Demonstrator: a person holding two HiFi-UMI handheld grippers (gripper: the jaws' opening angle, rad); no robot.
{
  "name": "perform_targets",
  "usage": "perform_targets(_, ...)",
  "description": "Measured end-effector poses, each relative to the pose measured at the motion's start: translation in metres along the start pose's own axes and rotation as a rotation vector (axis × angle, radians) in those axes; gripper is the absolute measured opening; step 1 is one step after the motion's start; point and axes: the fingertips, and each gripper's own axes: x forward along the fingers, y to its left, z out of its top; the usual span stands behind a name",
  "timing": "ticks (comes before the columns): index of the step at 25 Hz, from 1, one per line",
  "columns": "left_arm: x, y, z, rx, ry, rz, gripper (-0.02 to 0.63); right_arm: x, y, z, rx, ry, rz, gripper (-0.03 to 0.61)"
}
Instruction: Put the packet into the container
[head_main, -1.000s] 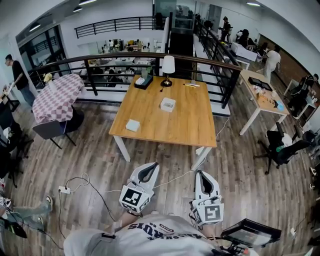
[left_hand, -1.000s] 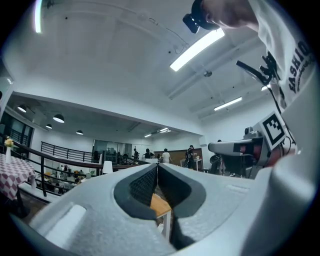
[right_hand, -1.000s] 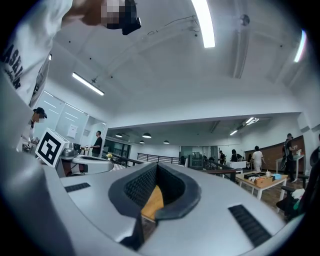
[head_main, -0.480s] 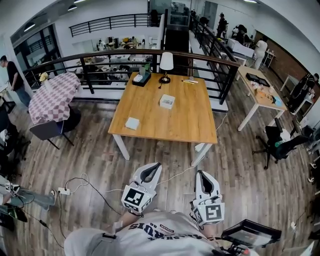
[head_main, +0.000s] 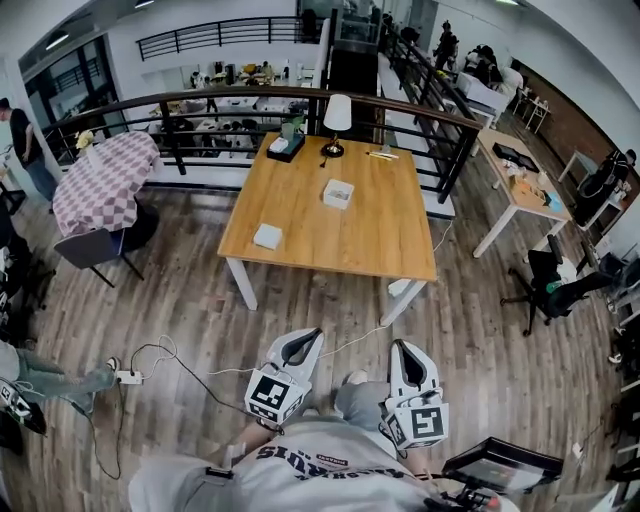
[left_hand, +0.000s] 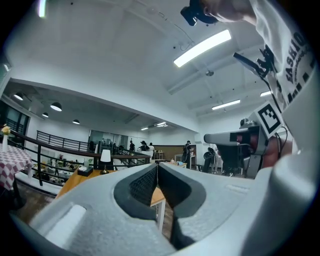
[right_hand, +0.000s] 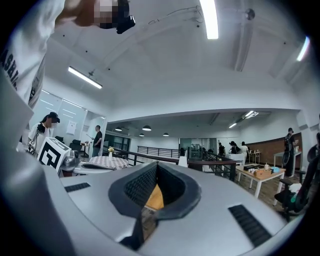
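In the head view a wooden table (head_main: 370, 240) stands ahead on the plank floor. A flat white packet (head_main: 267, 236) lies near its front left part. A small white container (head_main: 338, 193) sits farther back near the middle. My left gripper (head_main: 298, 341) and right gripper (head_main: 406, 353) are held close to my body, well short of the table, both shut and empty. In the left gripper view the left gripper's (left_hand: 157, 165) pads meet, with the table (left_hand: 75, 176) beyond. In the right gripper view the right gripper (right_hand: 157, 165) is likewise shut on nothing.
On the table's far edge stand a lamp (head_main: 338, 114) and a dark box (head_main: 287, 148). A checked-cloth table (head_main: 105, 182) and chair (head_main: 92, 252) are at the left. A power strip with cables (head_main: 128, 377) lies on the floor. A railing (head_main: 250, 100) runs behind; an office chair (head_main: 552, 285) is at the right.
The view has shifted forward slightly toward the table, and a knee now shows between the grippers. Both grippers keep their place near my body and stay shut.
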Motion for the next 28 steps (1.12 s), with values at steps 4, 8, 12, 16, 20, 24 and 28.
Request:
perform_targets(4,-0.008,0.009,-0.001,-0.010,-0.008,0.037,0.011,0.007,0.008,0.000,-0.003,0.001,0.030,0.008)
perform_targets(8,-0.014,0.022,-0.004,-0.014,0.003,0.072,0.010,0.017,0.017,0.002,-0.013,0.003,0.069,0.008)
perform_targets(12,-0.015,0.034,-0.011,-0.023,0.015,0.112,0.009,0.027,0.015,-0.001,-0.010,0.004,0.086,0.008)
perform_targets(16,-0.004,0.037,-0.009,-0.012,0.002,0.117,0.010,0.038,0.008,-0.004,-0.011,0.000,0.106,0.008)
perform_targets(20,0.012,0.044,-0.012,-0.010,0.008,0.136,0.009,0.056,-0.003,-0.010,0.001,-0.004,0.125,0.009)
perform_targets(24,0.032,0.052,-0.015,-0.003,0.013,0.141,0.010,0.079,-0.016,-0.015,0.010,-0.010,0.141,0.008)
perform_targets(28,0.063,0.066,-0.019,-0.001,0.022,0.155,0.011,0.106,-0.036,-0.025,0.018,0.000,0.161,0.008)
